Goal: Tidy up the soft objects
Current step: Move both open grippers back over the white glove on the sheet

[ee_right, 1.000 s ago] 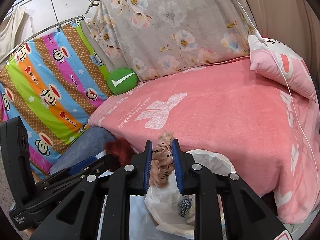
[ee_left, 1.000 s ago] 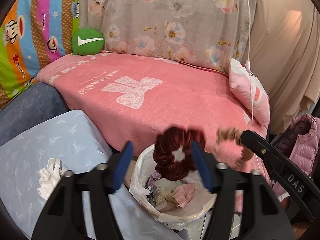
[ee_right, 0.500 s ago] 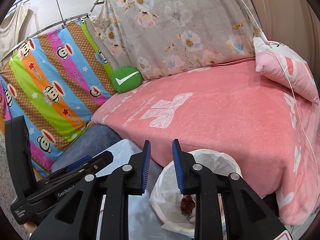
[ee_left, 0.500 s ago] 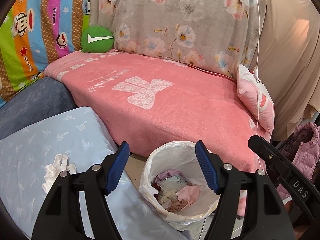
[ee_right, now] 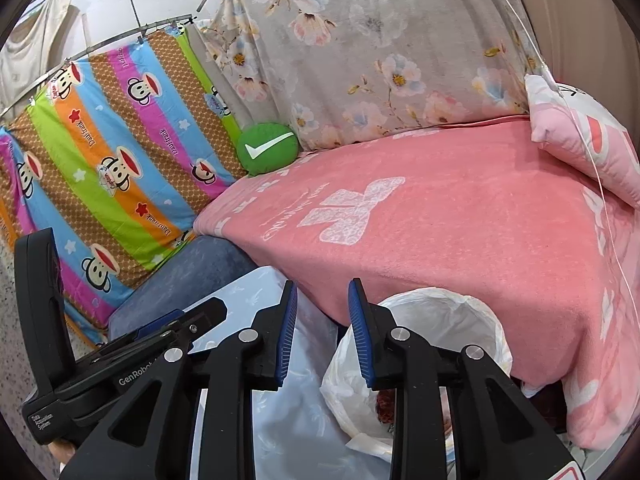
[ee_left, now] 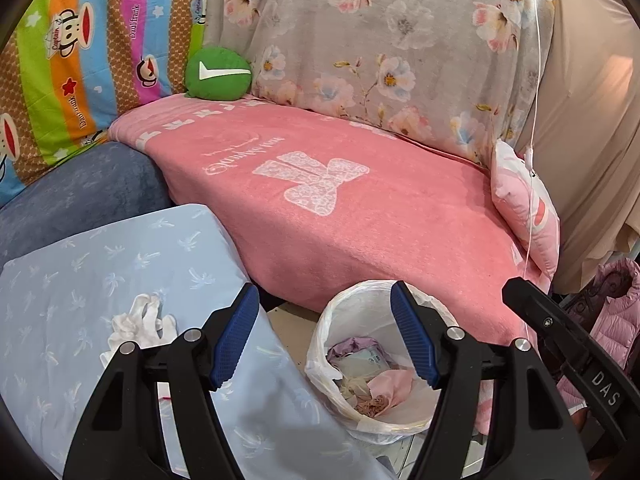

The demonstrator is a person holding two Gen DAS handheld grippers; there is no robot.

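Observation:
My left gripper (ee_left: 324, 320) is open wide with nothing between its blue pads, hovering above the near-left rim of a small bin lined with a white bag (ee_left: 356, 294). Crumpled soft bits lie in the bin: a tan scrunchie (ee_left: 373, 402), a pink cloth (ee_left: 394, 384) and a pale packet. My right gripper (ee_right: 322, 312) is open and empty, just left of the bin (ee_right: 460, 308). A dark red scrunchie (ee_right: 385, 403) shows inside the bin, partly hidden by my right finger. A white crumpled fabric piece (ee_left: 138, 324) lies on the light blue cushion (ee_left: 100, 264).
A pink blanket (ee_left: 360, 200) covers the sofa behind the bin, with a green check-mark pillow (ee_left: 218, 74) at its back left and a pink pillow (ee_left: 524, 200) at its right end. A pink padded jacket (ee_left: 616, 312) hangs at far right. A thin white cord (ee_left: 534, 120) dangles by the pink pillow.
A second ago the left gripper held the dark red scrunchie and the right held the tan one over the bin. Both opened; the scrunchies now lie in the bin. Both grippers shifted slightly left.

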